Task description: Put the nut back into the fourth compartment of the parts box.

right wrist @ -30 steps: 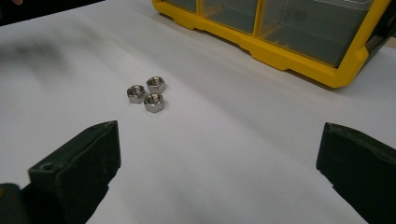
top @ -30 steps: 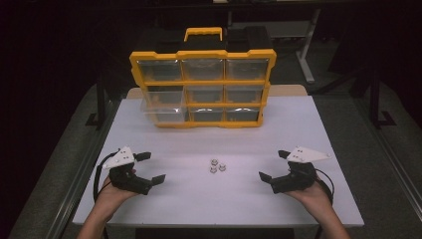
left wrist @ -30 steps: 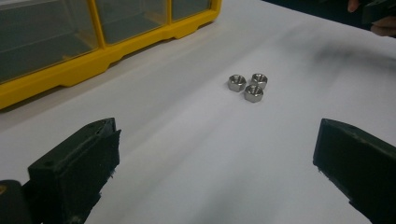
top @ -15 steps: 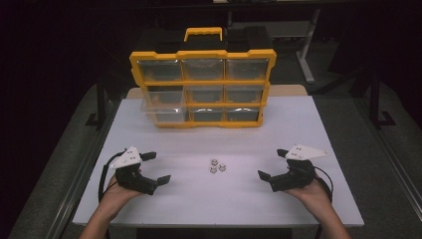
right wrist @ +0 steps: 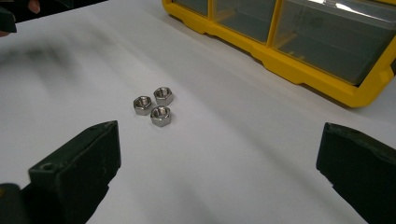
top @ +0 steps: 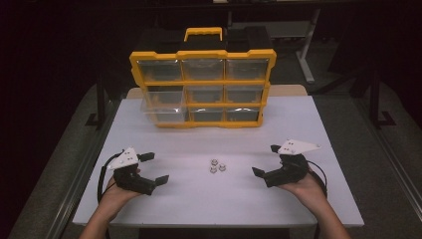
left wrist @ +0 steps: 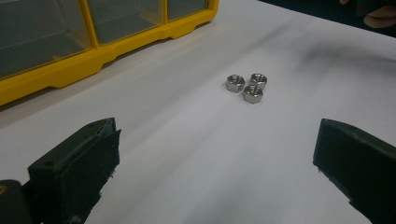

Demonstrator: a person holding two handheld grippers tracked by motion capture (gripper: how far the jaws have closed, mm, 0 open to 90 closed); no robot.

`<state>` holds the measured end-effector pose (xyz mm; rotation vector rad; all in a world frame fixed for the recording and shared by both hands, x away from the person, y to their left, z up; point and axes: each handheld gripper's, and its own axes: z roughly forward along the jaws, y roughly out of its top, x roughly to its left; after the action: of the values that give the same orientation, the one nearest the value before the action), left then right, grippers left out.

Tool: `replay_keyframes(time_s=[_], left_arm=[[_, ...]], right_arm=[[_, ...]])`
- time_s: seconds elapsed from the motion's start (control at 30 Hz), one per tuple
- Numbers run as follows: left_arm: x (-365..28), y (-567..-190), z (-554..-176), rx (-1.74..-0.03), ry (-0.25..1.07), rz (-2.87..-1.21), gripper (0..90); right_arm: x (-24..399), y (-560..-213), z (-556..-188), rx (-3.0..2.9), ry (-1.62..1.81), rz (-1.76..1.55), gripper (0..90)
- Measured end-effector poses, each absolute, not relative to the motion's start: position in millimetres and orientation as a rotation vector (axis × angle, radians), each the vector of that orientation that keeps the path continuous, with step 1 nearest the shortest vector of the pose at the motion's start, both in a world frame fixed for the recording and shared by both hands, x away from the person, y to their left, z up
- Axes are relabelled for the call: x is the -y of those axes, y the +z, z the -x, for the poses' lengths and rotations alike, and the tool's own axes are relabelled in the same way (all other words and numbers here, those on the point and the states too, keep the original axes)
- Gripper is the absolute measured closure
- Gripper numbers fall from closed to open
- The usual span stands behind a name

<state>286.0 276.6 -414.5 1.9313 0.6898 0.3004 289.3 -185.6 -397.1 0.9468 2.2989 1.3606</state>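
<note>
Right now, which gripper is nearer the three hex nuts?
Right, narrowly. The right gripper sits open just right of the nuts; the left gripper, also open, sits slightly farther off on their left.

Readable text: none in any of the pictures.
Organizer (top: 201,84): yellow frame and clear drawer fronts at the far side of the table, with no label, brand or number that can be made out.
Hex nuts (left wrist: 246,87): three, plain metal, near the middle of the table, with no stamped marks legible.
Grey plates on the grippers: small dark dots on them, too small to read as characters.
Table (top: 298,124): bare white surface, no print or sign.
</note>
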Motion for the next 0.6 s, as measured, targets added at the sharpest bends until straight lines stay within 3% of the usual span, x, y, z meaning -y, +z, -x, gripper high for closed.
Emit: replay_keyframes(time_s=[0.6], left_arm=[[-276, -416, -284, -0.692, 0.304, -1.923, 0.1]], right_arm=[[163, -387, -313, -2.333, 1.366, -0.904, 0.0]])
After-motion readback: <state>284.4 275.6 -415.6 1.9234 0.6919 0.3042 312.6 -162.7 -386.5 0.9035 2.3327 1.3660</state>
